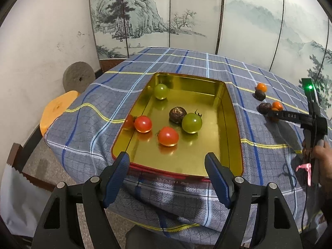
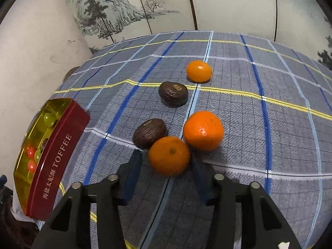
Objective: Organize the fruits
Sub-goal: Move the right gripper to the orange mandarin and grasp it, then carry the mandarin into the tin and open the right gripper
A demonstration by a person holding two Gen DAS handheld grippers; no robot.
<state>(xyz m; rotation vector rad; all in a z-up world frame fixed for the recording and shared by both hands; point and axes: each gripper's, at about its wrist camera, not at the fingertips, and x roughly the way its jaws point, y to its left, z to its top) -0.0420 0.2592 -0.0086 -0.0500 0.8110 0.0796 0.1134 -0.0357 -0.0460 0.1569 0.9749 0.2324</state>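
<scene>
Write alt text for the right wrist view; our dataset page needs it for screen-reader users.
The right hand-held gripper straddles an orange on a plaid tablecloth, its fingers open. Two more oranges and two dark brown fruits lie beyond; a red toffee tin holding tomatoes sits left.

Gold-lined tin [image 1: 228,112] with red outer wall holds red tomatoes [image 1: 168,136], green ones [image 1: 192,123], one brown fruit [image 1: 177,114]; outside, orange mandarins [image 2: 203,130] and brown fruits [image 2: 173,94] on grey-blue plaid cloth [image 2: 269,124], yellow-striped.

My view: three oranges [image 2: 169,155], three brown nuts [image 2: 149,133], two red tomatoes [image 1: 168,136], two green tomatoes [image 1: 192,123], one tin [image 1: 232,112].
</scene>
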